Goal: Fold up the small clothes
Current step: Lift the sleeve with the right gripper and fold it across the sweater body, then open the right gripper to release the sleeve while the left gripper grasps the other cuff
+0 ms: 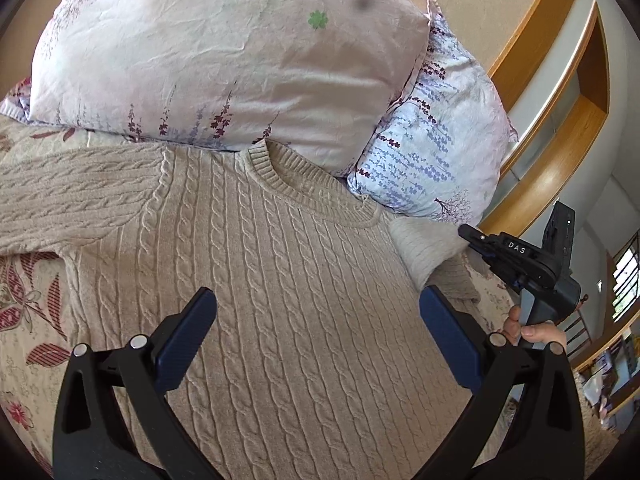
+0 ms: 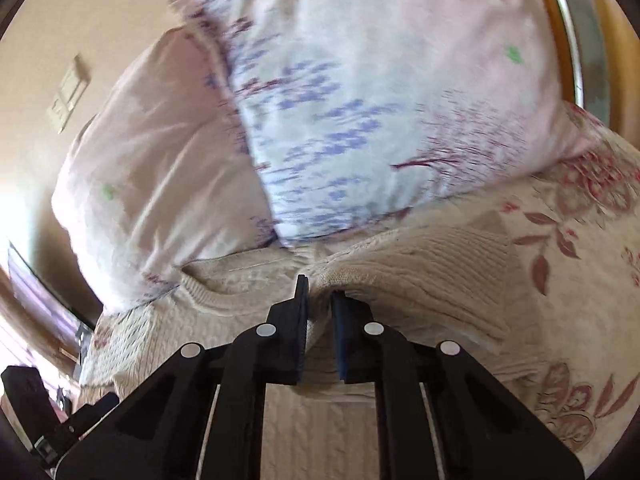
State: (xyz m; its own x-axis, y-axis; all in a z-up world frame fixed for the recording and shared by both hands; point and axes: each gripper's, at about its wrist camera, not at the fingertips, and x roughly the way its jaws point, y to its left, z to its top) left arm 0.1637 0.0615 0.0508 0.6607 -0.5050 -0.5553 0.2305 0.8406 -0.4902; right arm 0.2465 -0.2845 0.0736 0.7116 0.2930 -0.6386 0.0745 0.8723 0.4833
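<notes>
Right gripper: pinching the beige cable-knit sweater sleeve
Left gripper: spread, over the sweater
Bed: carries the sweater

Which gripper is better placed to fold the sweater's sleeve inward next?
Right. The right gripper is already shut on a pinch of the sweater at its sleeve, while the left gripper hangs open above the sweater's body, holding nothing.
</notes>
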